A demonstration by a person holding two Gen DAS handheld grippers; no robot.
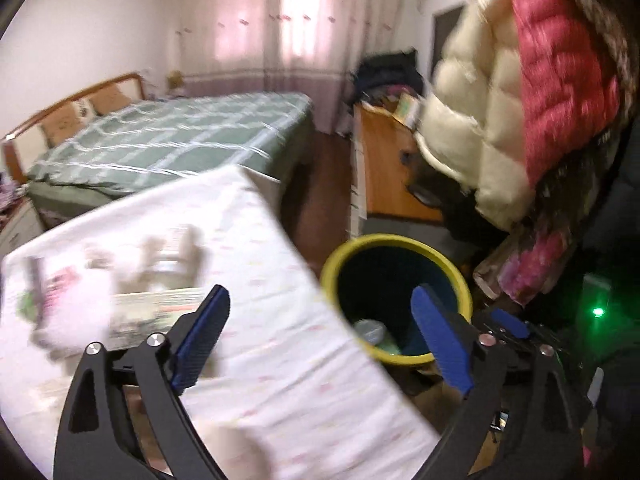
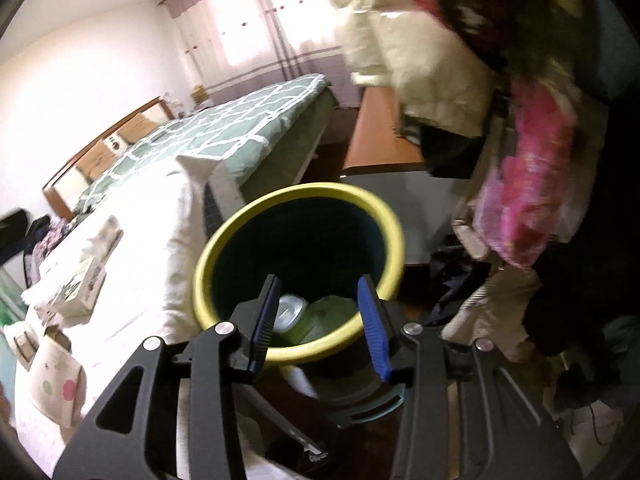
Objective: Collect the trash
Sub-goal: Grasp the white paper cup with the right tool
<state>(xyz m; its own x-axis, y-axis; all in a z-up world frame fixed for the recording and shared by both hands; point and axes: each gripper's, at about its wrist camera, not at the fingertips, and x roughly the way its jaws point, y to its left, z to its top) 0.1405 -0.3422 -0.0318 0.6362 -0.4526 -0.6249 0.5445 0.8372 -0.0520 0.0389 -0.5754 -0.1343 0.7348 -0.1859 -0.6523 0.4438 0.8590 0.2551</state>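
A bin with a yellow rim and dark blue inside stands on the floor beside a white-clothed table. In the bin lie a silvery can and a green wrapper. My left gripper is open and empty, above the table's corner and the bin's left rim. My right gripper is open and empty, just above the bin's near rim. Blurred papers and small boxes lie on the table.
A green checked bed stands behind the table. A wooden cabinet is past the bin. White and pink padded coats hang at the right, close over the bin. Clothes lie on the floor at right.
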